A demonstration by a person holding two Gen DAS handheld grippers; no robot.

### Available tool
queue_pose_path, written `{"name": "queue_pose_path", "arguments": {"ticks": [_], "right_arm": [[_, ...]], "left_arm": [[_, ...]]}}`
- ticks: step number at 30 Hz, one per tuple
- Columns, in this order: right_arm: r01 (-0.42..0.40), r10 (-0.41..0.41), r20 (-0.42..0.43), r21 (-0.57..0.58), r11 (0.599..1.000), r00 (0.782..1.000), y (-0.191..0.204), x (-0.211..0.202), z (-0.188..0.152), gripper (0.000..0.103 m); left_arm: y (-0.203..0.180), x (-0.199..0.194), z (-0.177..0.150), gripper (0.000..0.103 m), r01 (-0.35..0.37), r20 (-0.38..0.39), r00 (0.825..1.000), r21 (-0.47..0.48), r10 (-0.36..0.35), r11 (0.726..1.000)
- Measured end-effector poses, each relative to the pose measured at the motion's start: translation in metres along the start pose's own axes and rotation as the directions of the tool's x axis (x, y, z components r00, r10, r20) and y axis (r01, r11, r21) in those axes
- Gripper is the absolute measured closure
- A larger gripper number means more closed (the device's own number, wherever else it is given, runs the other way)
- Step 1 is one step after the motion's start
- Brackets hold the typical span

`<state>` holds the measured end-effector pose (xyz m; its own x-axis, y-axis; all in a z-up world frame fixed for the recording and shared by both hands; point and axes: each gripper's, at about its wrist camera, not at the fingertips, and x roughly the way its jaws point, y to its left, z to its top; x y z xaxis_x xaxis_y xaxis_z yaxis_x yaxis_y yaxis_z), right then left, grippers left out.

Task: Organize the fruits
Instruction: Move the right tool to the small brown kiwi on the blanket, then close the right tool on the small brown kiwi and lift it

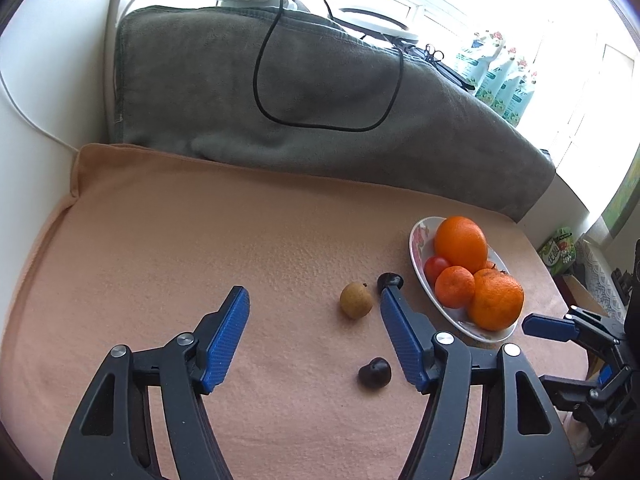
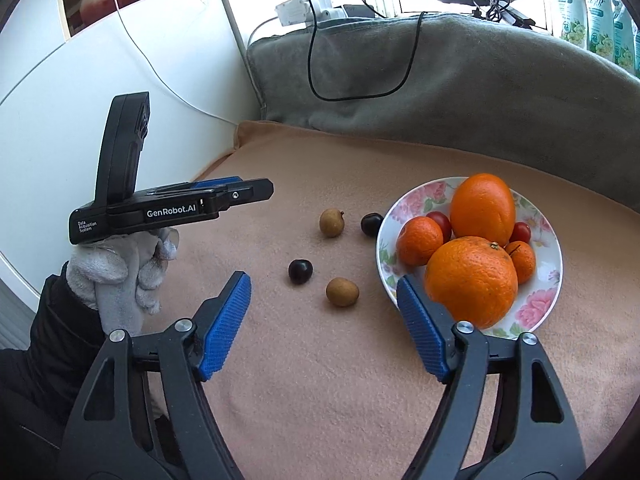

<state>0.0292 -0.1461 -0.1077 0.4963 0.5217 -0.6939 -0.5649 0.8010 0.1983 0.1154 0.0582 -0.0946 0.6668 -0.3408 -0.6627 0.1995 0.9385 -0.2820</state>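
The plate already carries the oranges and tomatoes; four small fruits lie on the bench left of the plate; gathering them seems the step in hand; next, one gripper must close on a longan; left gripper and right gripper both have jaws wide apart, holding nothing.

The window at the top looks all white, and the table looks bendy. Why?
Left wrist view: the window is blown out by daylight, hiding what is outside. Right wrist view: the glare is milder, and the plate and oranges look sharp. Both views: the fisheye lens curves the table edges and darkens the corners.
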Motion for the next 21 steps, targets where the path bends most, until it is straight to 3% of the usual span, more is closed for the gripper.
{"name": "queue_pose_path", "arguments": {"ticks": [5,11,21], "right_arm": [[0.015,-0.015,-0.052,-0.005,1.0,0.999,0.006,0.022,-0.007,0.05],[0.057,-0.056,-0.098,0.009,0.998,0.994,0.005,0.048,-0.011,0.061],[0.102,-0.097,-0.117,0.034,0.994,0.988,0.0,0.067,-0.011,0.063]], "left_arm": [[-0.005,0.009,-0.004,0.042,0.028,-0.025,0.999,0.0,-0.027,1.0],[-0.011,0.02,-0.007,0.048,0.067,-0.055,0.996,0.002,-0.067,0.998],[-0.018,0.043,-0.006,0.056,0.103,-0.1,0.99,0.014,-0.101,0.995]]}}
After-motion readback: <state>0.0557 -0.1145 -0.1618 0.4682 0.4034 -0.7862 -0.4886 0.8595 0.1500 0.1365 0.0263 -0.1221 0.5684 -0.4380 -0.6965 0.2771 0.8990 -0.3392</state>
